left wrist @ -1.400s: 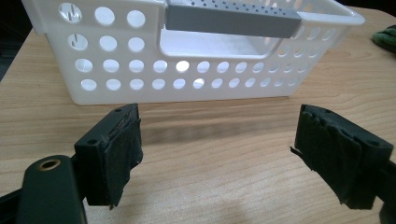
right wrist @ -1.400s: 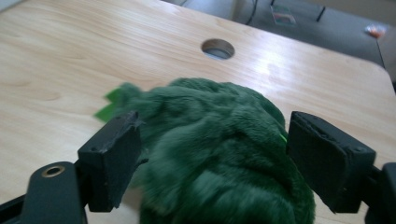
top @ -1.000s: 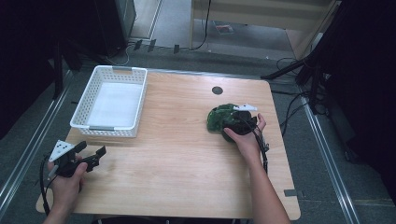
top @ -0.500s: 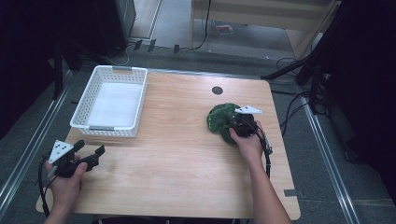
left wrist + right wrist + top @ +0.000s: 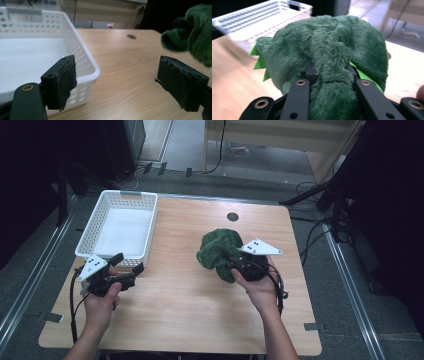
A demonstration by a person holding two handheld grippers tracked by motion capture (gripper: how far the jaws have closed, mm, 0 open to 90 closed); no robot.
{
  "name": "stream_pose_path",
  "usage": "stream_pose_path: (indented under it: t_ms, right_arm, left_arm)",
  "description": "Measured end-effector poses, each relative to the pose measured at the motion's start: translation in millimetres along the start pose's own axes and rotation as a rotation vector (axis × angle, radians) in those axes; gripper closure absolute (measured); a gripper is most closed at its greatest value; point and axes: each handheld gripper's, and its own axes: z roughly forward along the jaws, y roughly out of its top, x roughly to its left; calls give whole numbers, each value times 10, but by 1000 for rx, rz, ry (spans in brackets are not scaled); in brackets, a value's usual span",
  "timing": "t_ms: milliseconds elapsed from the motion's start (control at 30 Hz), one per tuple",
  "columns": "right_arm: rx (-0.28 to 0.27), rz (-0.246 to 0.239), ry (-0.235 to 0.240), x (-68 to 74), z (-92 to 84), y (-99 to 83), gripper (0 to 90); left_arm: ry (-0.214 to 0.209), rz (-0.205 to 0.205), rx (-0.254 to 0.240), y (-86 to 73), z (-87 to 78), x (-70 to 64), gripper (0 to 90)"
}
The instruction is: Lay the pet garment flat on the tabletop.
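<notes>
Two grippers: the left gripper (image 5: pixel 131 271) is held with its jaws spread wide and nothing between them; the right gripper (image 5: pixel 234 261) is clamped onto a fold of a green plush toy (image 5: pixel 218 250).
Toy's place: a thick roll of its fur is pinched between the right jaws, and the bulk bulges out beyond their tips; whether it is lifted clear of the table (image 5: pixel 180 310) cannot be told.
Handling: the toy is judged light, soft and easily squashed, with no risk of breakage; slipping is unlikely on deep pile, but a shallow pinch could pull loose.
Where to hold: a bunched fold of the body is judged the surest hold, as taken now; the thin bright-green felt spikes (image 5: pixel 259 62) are better left alone.
Right gripper view: the fur squeezed between the jaws and the spikes beside them are shown.
Left gripper view: the open gap is shown, with a white basket (image 5: pixel 82 60) just beyond the left-hand jaw and the toy beyond the right-hand jaw.
High view: the basket is seen empty, well apart from the toy.
</notes>
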Motion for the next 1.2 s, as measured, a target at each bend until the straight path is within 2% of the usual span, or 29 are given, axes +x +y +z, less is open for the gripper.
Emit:
stream_pose_path:
  t_ms: [67,100,133,167,200,233,267,300,367,500,533,633,667,700,733,767,833,967,1100,1167,1200]
  right_arm:
    - [-1,-16,30,140,-20,-7,751]
    - [-1,-16,30,140,-20,-7,751]
    - [-2,-23,64,271,-19,-32,750]
    - [0,-30,82,336,-15,-50,749]
    - [0,-30,82,336,-15,-50,749]
    - [-6,-41,93,398,-9,-74,748]
    - [-3,-68,121,500,19,-120,747]
    - [14,-83,132,537,36,-137,746]
    - [26,-89,147,579,49,-178,746]
    - [41,-75,176,586,72,-267,743]
    - [65,-90,180,581,101,-341,735]
    - [100,-119,163,576,141,-426,716]
    - [124,-152,127,554,181,-506,669]
    - [124,-152,127,554,181,-506,669]
    - [131,-134,127,494,199,-545,590]
    - [131,-134,127,494,199,-545,590]
    - [108,-88,143,402,153,-519,506]
    - [59,-57,135,328,36,-435,502]
    - [37,-58,118,304,-15,-409,514]
    - [45,-76,151,344,-9,-406,519]
    - [45,-76,151,344,-9,-406,519]
  left_arm:
    - [-26,-11,-17,65,70,-96,163]
    - [-39,-9,-23,89,100,-148,163]
    - [-59,4,-31,119,152,-251,163]
    - [-59,4,-31,119,152,-251,164]
    - [-72,12,-30,122,169,-294,164]
    - [-86,19,-28,115,182,-327,164]
    - [-97,26,-23,101,192,-349,165]
    - [-106,29,-18,82,200,-359,165]
    - [-127,12,3,12,216,-345,165]
    - [-143,24,35,-89,206,-336,165]
    - [-142,31,44,-119,205,-334,165]
    - [-151,-2,54,-167,212,-310,164]
    - [-151,-6,53,-173,213,-312,165]
    - [-154,-2,53,-174,213,-319,165]
    - [-153,8,54,-174,211,-328,165]
    - [-155,12,52,-172,212,-336,165]
    - [-156,8,49,-166,211,-344,166]
    - [-156,13,50,-155,213,-346,166]
    - [-160,10,58,-161,223,-351,166]
    - [-164,9,62,-168,231,-370,166]
    - [-165,15,63,-170,234,-377,166]
